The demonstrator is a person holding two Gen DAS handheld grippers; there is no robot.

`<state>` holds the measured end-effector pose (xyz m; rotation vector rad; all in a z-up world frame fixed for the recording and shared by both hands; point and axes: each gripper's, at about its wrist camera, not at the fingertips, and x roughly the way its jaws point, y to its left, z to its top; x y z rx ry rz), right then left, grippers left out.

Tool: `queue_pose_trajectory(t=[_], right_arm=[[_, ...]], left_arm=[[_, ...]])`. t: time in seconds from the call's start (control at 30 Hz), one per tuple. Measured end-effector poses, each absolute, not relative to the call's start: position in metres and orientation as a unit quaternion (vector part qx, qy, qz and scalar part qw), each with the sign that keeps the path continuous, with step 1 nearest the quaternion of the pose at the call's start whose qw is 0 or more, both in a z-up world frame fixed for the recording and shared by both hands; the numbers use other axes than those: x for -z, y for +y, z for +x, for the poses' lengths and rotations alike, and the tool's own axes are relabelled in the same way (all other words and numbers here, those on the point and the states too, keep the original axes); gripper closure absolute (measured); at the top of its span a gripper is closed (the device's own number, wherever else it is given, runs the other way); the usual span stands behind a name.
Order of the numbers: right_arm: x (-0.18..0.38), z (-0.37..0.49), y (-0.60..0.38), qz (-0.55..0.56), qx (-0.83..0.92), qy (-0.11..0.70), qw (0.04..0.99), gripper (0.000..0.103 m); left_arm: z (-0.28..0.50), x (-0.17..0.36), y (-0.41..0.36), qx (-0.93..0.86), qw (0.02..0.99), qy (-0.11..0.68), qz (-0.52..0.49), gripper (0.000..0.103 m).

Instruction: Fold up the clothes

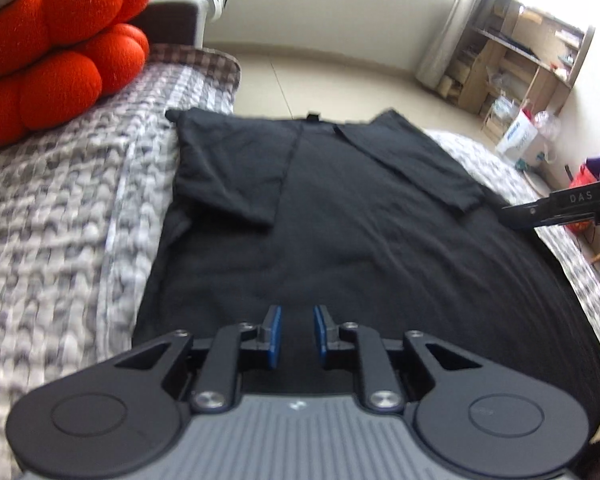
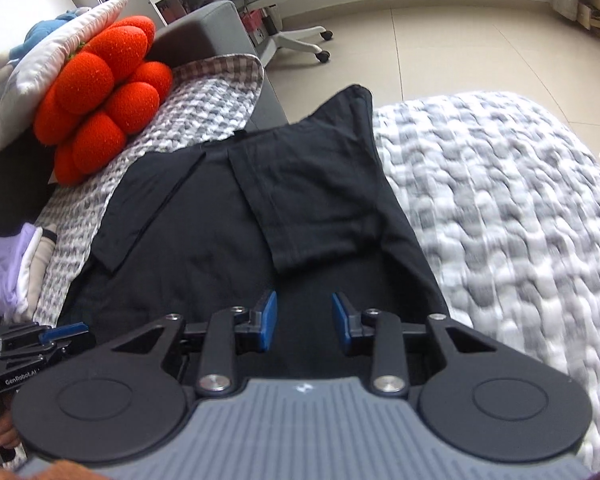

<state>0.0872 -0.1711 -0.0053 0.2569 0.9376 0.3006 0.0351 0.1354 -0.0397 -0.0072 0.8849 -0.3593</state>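
Observation:
A black T-shirt point(image 1: 340, 232) lies flat on the grey-and-white quilted bed, both sleeves folded inward over the body. It fills the middle of the right wrist view too, as the same black T-shirt point(image 2: 228, 232). My left gripper point(image 1: 298, 320) hovers over the shirt's near hem, open, with nothing between its blue pads. My right gripper point(image 2: 304, 312) is open too, above the near part of the shirt by its right side. The right gripper's body point(image 1: 572, 204) shows at the right edge of the left wrist view. The left gripper point(image 2: 60, 334) appears low at the left of the right wrist view.
A red strawberry-shaped cushion point(image 1: 56, 48) and other pillows sit at the head of the bed point(image 2: 500, 220). A small pile of pale clothes point(image 2: 16, 276) lies at the left. A white office chair point(image 2: 288, 8) and wooden shelves point(image 1: 512, 56) stand on the tiled floor beyond.

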Motion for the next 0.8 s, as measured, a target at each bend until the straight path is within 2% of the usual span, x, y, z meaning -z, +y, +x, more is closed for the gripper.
queue_pose_trajectory(t=[0.43,0.8], right_arm=[[0.012,0.009,-0.195,0.113,-0.139,0.483,0.857,0.068],[0.019,-0.057,-0.235,0.138,-0.136,0.491,0.849,0.068]], left_arm=[[-0.033,0.04,0.142,0.195,0.872,0.448,0.038,0.083],[-0.082,0.036,0.18,0.204,0.857,0.473,0.018,0.083]])
